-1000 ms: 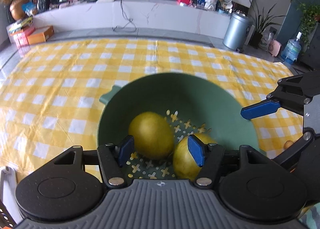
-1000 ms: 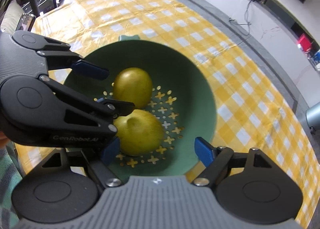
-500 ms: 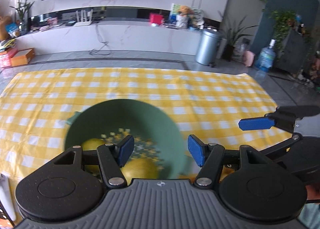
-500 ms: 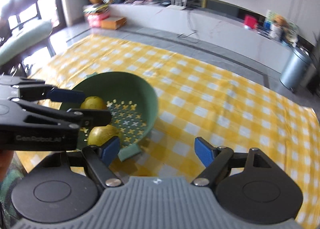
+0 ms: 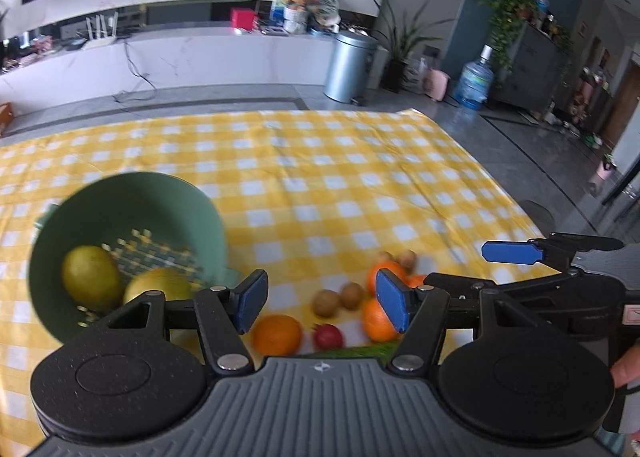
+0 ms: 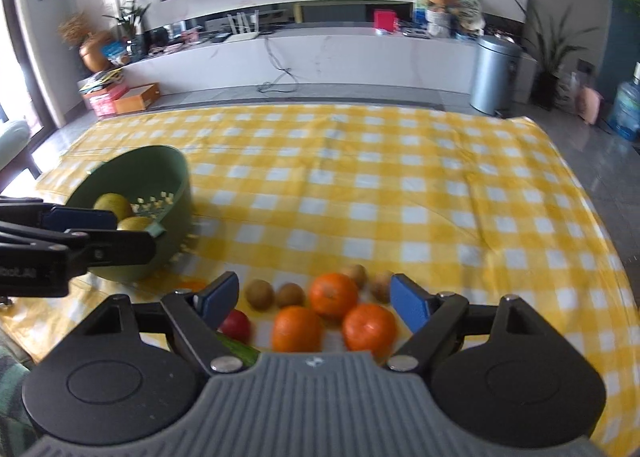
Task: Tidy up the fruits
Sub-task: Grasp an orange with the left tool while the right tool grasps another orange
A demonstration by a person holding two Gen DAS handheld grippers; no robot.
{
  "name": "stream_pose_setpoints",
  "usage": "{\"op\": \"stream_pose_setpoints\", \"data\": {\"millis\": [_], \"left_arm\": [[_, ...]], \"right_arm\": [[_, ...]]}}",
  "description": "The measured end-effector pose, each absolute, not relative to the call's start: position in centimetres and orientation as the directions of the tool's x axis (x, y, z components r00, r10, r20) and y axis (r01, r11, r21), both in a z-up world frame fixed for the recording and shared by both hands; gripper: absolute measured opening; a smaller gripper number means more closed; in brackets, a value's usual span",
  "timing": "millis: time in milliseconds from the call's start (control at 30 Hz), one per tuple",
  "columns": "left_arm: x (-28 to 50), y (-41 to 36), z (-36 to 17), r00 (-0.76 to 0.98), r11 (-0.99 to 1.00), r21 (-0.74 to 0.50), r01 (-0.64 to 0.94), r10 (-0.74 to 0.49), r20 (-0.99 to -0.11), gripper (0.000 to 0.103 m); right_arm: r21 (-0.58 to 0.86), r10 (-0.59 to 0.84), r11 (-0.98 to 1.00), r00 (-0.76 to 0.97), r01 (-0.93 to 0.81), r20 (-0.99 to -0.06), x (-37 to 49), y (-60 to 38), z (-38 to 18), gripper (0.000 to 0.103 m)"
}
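Left claw (image 5: 322,307): I see it spread, empty;
Right claw (image 6: 316,303): spread, empty, over oranges (image 6: 334,295);
Colander (image 6: 132,173): two pears (image 5: 91,277), worktop's (image 6: 400,177) left edge.

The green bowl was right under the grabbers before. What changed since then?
Both grabbers swung away from the green bowl toward the loose fruit: oranges, kiwis and a red fruit now show. Left gripper and right gripper stayed open and empty. The two yellow fruits stayed in the bowl.
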State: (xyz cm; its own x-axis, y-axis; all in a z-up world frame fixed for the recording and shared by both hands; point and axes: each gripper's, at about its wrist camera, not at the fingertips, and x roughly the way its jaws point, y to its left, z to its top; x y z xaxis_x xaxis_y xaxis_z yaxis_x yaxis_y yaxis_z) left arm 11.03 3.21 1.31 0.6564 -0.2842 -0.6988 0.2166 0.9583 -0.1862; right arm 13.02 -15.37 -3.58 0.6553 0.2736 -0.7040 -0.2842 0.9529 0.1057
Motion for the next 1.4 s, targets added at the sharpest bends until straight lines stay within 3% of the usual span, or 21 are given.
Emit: {"op": "stream_pose_setpoints", "data": {"millis": [267,500,867,1033,1400], "left_arm": [[10.4,0.8,-0.7,0.611,0.94,-0.2,0.275,-0.332,-0.719,0.073],[10.8,-0.4,-2.4,0.587,0.942,-0.171,0.289,-0.315,-0.745,0.073],[11.8,-3.3,-5.1,0.55,0.928,-0.162,0.336,-0.333,-0.766,0.07],[12.7,-4.3,-6.2,0.538,0.934,-0.133,0.33,-0.302,-0.787,0.066],[14.1,-4.9,-7.8,0.502,0.942,-0.155,0.296,-0.292,-0.814,0.066]], "right_arm": [[0.134,0.22,0.974,0.627,-0.183,-0.747,12.7,-19.3,-6.1,0.08],[0.229,0.266,0.963,0.599,-0.139,-0.755,12.8,-20.9,-7.6,0.079],[0.292,0.296,0.951,0.56,-0.1,-0.773,14.3,-20.8,-9.0,0.056],[0.373,0.352,0.925,0.533,-0.073,-0.769,15.5,-20.7,-10.0,0.055],[0.382,0.32,0.924,0.49,0.029,-0.811,17.2,-20.5,-11.8,0.051]]}}
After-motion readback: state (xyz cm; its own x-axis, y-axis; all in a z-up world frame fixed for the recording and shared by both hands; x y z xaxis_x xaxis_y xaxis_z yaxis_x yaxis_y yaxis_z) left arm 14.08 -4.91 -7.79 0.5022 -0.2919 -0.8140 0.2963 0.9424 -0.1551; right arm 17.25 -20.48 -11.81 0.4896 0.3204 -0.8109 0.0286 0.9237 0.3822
